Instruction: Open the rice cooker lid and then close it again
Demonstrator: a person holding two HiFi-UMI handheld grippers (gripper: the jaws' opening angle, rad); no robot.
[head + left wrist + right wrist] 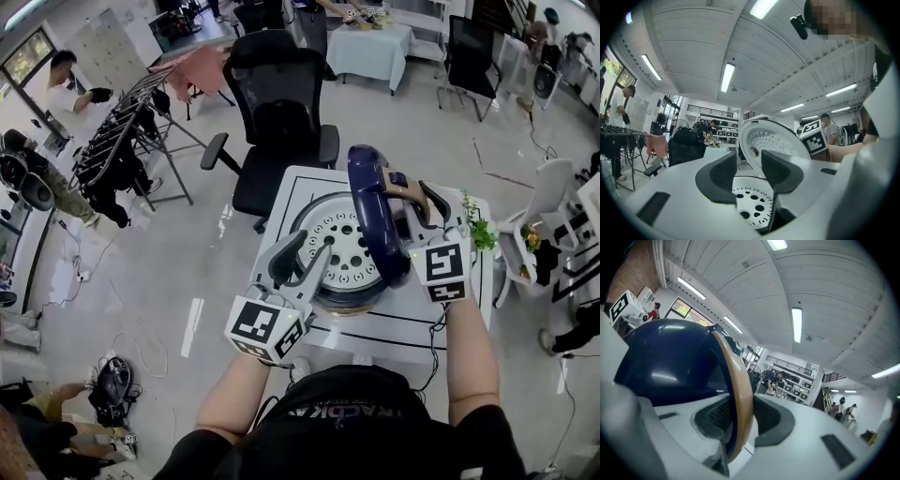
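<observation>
The lid [367, 206] stands open, nearly upright on its edge along the right side of the cooker [349, 298], which sits in the middle of the white table [281, 202]. Its white, dimpled inner face [773, 138] turns toward the person's left, over the pot. Its navy dome [670, 357] faces right, and seen from above its long edge runs from near to far. The pot mouth opens straight up, with a perforated plate [342, 246] lying flat inside. The lid looks rigid and fairly light, but it probably swings only about its hinge, so it wants an arc rather than a straight push. The glossy dome would likely slip under the pads, which makes the tan handle [405, 190] the sounder hold. The right tongs [417, 202] are there already, closed on that handle [740, 394] with a pad pressed to each side. The left tongs [298, 261] sit at the pot's left rim, jaws partly apart. Only the plate [752, 201] and the lid show through the gap, and nothing appears pinched. The cooker may slide on the smooth table, so the body probably wants steadying.
</observation>
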